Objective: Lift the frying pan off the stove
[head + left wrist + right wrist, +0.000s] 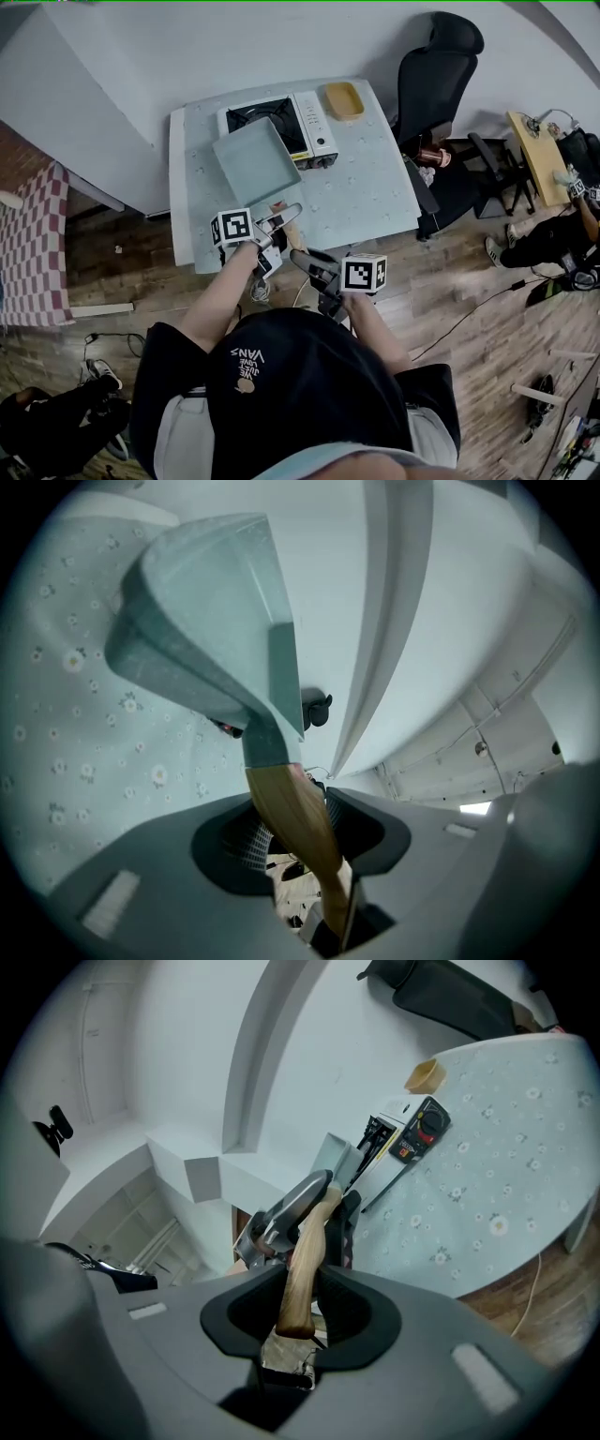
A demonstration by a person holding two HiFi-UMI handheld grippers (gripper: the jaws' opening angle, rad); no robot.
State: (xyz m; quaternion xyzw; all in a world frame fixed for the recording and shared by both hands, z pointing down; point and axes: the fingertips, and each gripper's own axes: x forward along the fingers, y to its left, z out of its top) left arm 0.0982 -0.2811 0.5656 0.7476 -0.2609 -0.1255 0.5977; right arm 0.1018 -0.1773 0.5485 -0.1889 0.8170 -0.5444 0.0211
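A square grey-green frying pan (255,161) hangs tilted over the front left corner of the portable stove (291,122), its underside showing in the left gripper view (202,621). Its wooden handle (289,230) points back toward me. My left gripper (277,223) is shut on the handle (291,813) close to the pan. Behind it, my right gripper (305,261) is shut on the handle's end (302,1274). In the right gripper view the left gripper (291,1208) sits just ahead along the handle.
The stove stands at the back of a flower-patterned table (366,187), with a yellow dish (344,100) to its right. A black office chair (436,75) is beyond the table's right side. A white wall runs along the table's left.
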